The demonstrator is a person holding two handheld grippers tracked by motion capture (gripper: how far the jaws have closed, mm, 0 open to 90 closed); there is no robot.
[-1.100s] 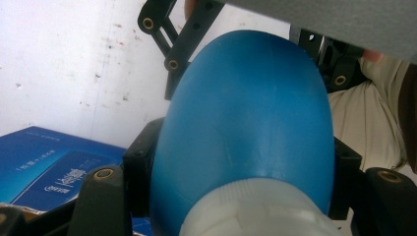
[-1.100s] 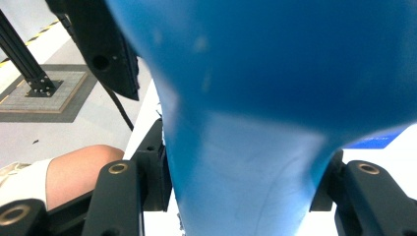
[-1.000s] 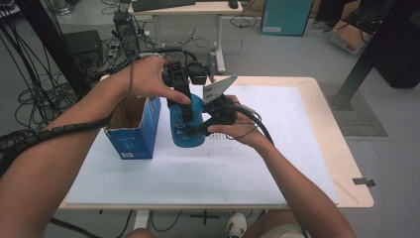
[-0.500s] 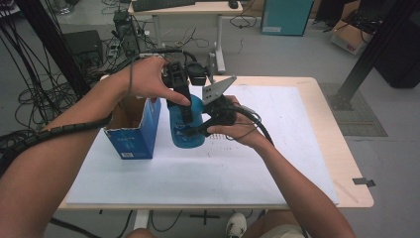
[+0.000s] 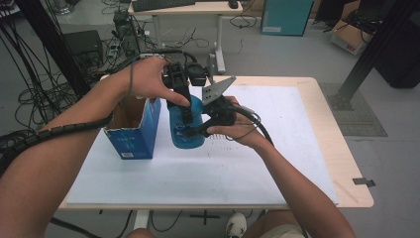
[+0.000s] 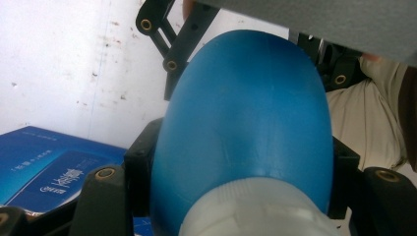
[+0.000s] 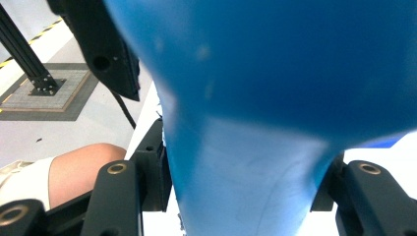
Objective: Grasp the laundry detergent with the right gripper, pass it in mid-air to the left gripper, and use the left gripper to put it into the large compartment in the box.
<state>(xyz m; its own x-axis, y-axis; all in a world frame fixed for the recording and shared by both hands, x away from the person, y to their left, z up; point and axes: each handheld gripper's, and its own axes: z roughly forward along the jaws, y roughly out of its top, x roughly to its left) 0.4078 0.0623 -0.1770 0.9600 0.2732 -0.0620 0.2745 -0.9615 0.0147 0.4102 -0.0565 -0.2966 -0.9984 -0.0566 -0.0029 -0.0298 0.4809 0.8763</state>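
A: Where does the work stand?

B: Midway, I judge. The blue bottle sits upright at centre frame of the high view, just right of the open blue box, out of it and on the white table mat. The left gripper pinches it from above, jaws pressed on its shoulder; the right gripper clamps it from the right side.

A: What remains?

B: Probably working the cap or moving the bottle on.

A: Any change from half a second ago?

B: Hardly; bottle, box and both grippers sit where they were.
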